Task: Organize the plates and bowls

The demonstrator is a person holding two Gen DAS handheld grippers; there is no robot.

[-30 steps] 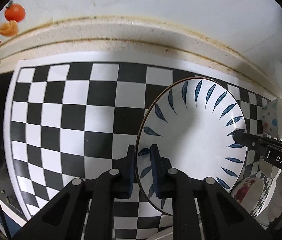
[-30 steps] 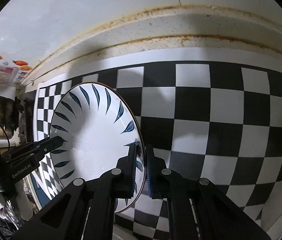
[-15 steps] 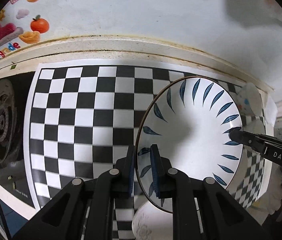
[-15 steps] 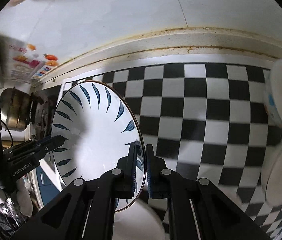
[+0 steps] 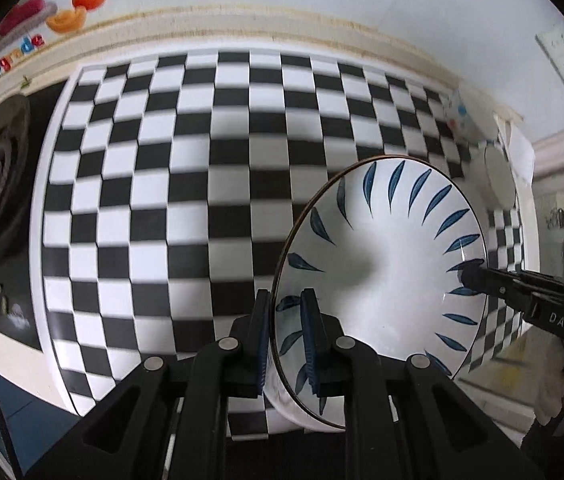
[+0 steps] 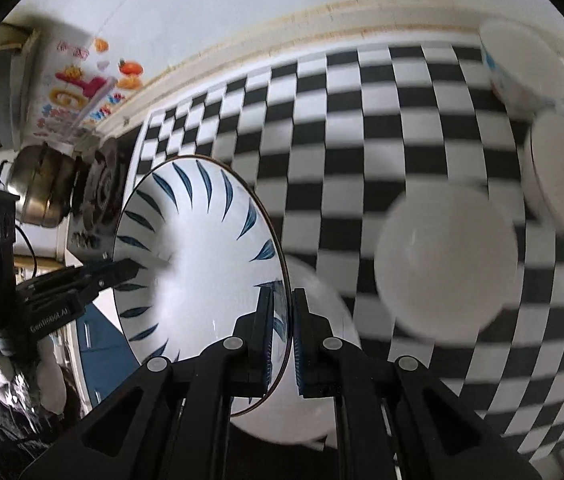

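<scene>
Above the checkered mat [image 5: 170, 184], a blue-leaf plate [image 5: 382, 264] is held by opposite rims, the left gripper [image 5: 285, 340] and right gripper [image 6: 283, 340] both clamped tight on it. Looks like it's mid-carry; a level set-down is probably needed next. The white bowls [image 6: 446, 264] nearby look empty.

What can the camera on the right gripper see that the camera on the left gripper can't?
Only the right wrist view shows the plain white bowl on the checkered mat and the metal pot by the stove. Only the left wrist view shows the wall socket. Both show the blue-leaf plate, pinched at opposite rims by the left gripper and the right gripper, and the fruit sticker.
</scene>
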